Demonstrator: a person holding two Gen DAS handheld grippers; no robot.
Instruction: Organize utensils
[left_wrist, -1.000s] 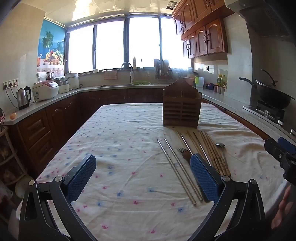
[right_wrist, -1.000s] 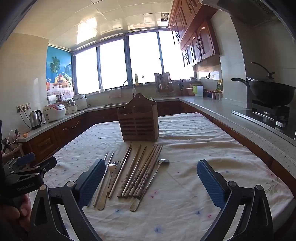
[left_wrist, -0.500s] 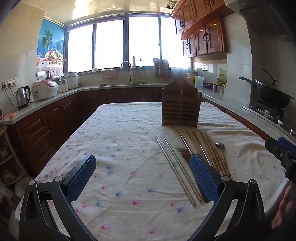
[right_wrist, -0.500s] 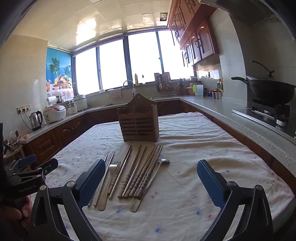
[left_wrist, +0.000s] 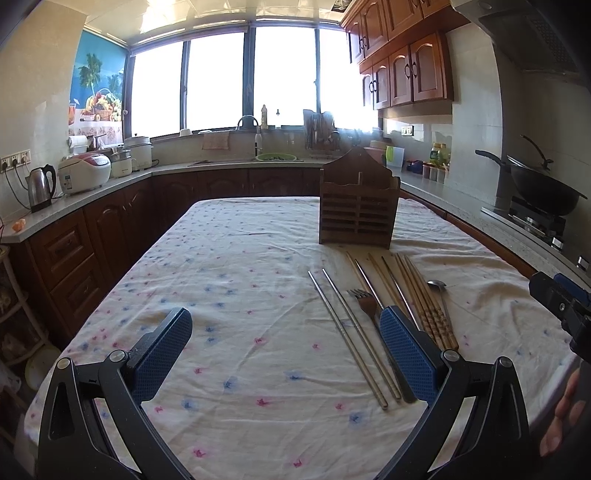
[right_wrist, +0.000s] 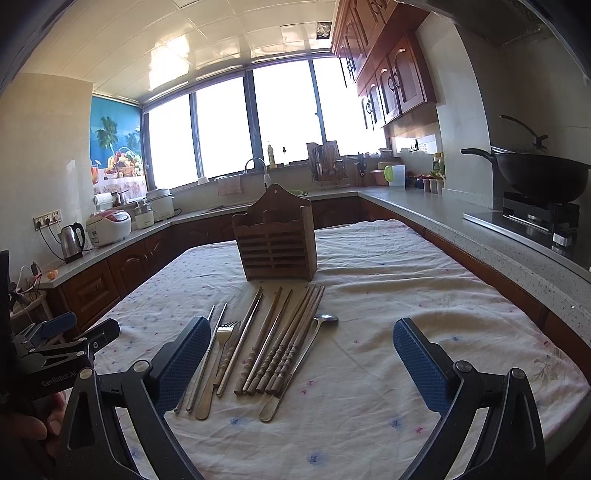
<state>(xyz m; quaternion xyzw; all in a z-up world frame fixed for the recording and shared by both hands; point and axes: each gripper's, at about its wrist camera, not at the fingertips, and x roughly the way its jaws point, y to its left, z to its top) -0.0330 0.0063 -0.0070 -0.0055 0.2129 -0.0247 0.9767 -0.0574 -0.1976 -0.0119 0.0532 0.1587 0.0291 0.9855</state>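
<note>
Wooden holder (right_wrist: 275, 240) is seen standing upright on the cloth-covered tabletop (right_wrist: 388, 280), its slatted front turned toward both cameras; no utensil is seen in it.

Utensils are laid in a row just in front of the holder, long axes pointing at it, presumably so each can be lifted by its near end and carried straight forward:
- metal chopsticks (left_wrist: 351, 332), leftmost pair
- fork (right_wrist: 218, 358), tines toward the holder
- wooden chopsticks (right_wrist: 284, 343), several, side by side and touching
- spoon (right_wrist: 299, 358), rightmost, bowl toward the holder

Left tongs (left_wrist: 286, 347) are held spread wide with nothing between the pads; the right-hand pad is seen over the fork handle and the near ends of the chopsticks, contact cannot be judged. Right tongs (right_wrist: 299, 365) are likewise held wide apart and empty, centred low over the near ends of the row.

Judgement: sorting is not yet begun. The wide spread suits a first pick. Thin, flat-lying pieces are likely to slip or roll if pinched off-centre.
</note>
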